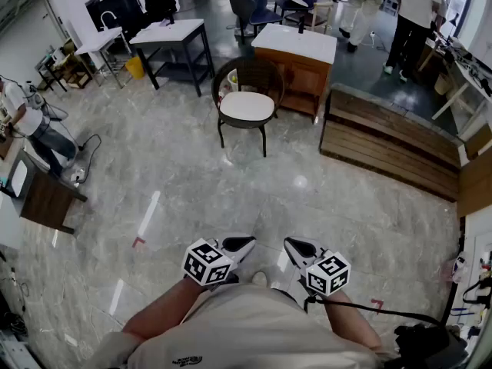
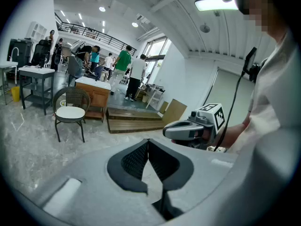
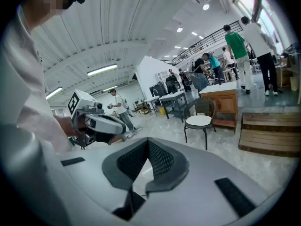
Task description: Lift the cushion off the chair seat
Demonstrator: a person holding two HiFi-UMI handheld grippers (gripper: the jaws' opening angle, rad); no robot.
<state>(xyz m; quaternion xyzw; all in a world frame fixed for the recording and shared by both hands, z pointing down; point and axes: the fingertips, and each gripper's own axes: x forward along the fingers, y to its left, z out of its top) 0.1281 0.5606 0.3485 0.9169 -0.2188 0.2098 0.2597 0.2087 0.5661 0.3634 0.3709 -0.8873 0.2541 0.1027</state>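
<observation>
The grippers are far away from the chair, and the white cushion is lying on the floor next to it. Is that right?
Not quite. The white cushion lies on the seat of the chair, not on the floor beside it, as the head view shows. The rest is right: the left gripper and the right gripper are far from the chair.
</observation>
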